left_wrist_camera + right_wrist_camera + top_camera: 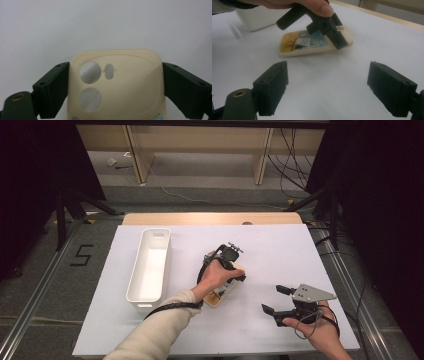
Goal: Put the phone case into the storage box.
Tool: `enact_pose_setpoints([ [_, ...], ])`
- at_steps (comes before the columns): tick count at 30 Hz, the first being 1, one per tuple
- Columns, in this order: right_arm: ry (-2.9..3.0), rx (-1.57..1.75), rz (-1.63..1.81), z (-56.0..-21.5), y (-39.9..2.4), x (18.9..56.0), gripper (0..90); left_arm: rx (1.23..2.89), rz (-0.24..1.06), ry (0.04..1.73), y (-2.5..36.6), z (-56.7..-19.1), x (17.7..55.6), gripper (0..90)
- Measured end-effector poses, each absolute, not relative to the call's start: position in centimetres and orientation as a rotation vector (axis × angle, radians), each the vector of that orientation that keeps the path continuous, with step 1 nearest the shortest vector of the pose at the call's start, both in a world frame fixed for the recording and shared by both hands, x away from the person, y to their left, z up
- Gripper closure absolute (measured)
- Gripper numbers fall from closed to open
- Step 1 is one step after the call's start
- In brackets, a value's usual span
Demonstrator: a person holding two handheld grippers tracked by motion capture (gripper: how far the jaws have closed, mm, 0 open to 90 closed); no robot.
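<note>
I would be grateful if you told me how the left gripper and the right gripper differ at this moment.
The left gripper has a cream phone case between its jaws, one at each side of it; the right gripper has nothing between its jaws. In the high view, the left gripper is over the table's middle, while the right gripper is nearer the right edge. Both have black jaws.

Digit "5" marked in black on floor (81, 255).

Smooth cream plastic phone case (117, 85); matt white table cover (280, 250); glossy plastic bin (150, 270).
</note>
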State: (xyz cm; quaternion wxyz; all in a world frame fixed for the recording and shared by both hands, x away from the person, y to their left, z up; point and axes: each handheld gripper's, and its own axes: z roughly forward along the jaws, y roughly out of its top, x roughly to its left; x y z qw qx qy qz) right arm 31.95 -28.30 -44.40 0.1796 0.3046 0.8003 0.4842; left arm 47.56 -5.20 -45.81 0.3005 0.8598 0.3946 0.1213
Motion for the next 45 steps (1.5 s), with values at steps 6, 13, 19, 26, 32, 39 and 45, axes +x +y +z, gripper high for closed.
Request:
enact_pose_setpoints([
  [6,2.262,0.861,1.368,-44.4,-28.3,32.0,18.0,2.159,0.362,1.058,-4.4,-44.6,47.2,11.4],
  [13,2.26,0.862,1.369,-44.4,-28.3,31.9,18.0,2.095,0.393,1.051,-3.8,-43.5,46.8,11.4],
  [19,2.259,0.863,1.368,-44.4,-28.3,32.0,18.0,2.055,0.41,1.047,-3.5,-42.7,46.6,11.3],
  [26,2.258,0.861,1.37,-44.4,-28.3,31.9,17.8,2.01,0.434,1.045,-3.0,-41.8,46.4,11.4],
  [32,2.259,0.862,1.369,-44.4,-28.2,31.9,17.7,1.985,0.46,1.039,-2.5,-41.0,46.3,11.4],
  [39,2.26,0.865,1.367,-44.4,-28.2,31.9,17.7,1.946,0.511,1.038,-2.0,-40.2,46.2,11.3],
  [45,2.259,0.862,1.369,-44.4,-28.2,31.9,17.8,1.92,0.548,1.04,-1.7,-39.5,46.1,11.3],
])
